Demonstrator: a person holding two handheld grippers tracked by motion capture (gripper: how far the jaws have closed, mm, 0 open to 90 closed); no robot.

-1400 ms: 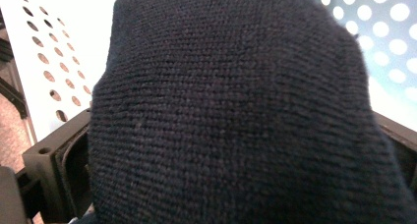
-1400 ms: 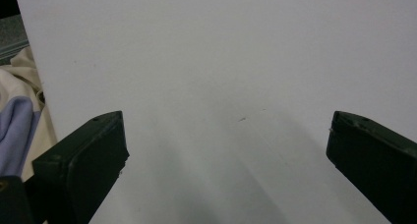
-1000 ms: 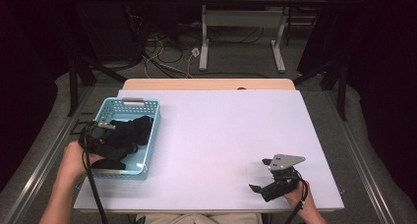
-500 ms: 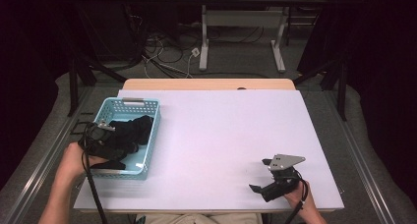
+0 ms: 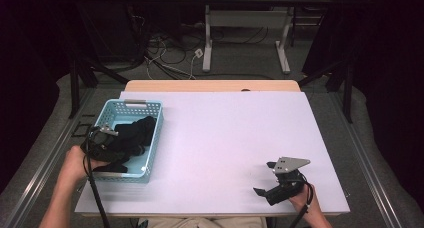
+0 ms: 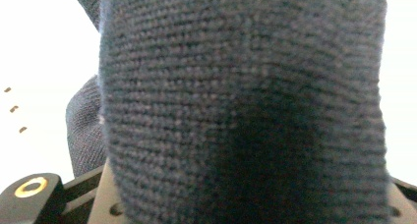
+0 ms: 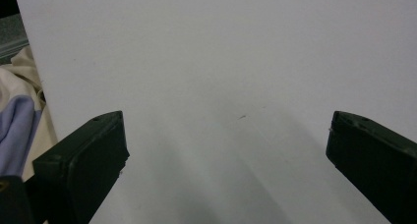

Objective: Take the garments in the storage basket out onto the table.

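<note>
Over at nine o'clock on the desk (image 5: 225, 138) sits the blue basket (image 5: 152, 138), and the left claw (image 5: 112, 150) is down inside it, buried in a heap of dark knit cloth (image 5: 132, 135). Its jaws have just been closing, and in the left gripper view the knit fabric (image 6: 246, 111) bulges up right between them, so call it clamped on the cloth. The cloth itself lies wholly within the basket, bunched toward the near half, nothing draped over the rim as far as the high view tells. By my reading the grab is made and the lift out is all to come; nothing has reached the open desk yet. Sweeping across to five o'clock, the right claw (image 5: 267, 180) rests on the bare white surface near the front edge, jaws spread wide apart with nothing between them, the right gripper view looking along plain desk top (image 7: 221, 86), waiting its turn
</note>
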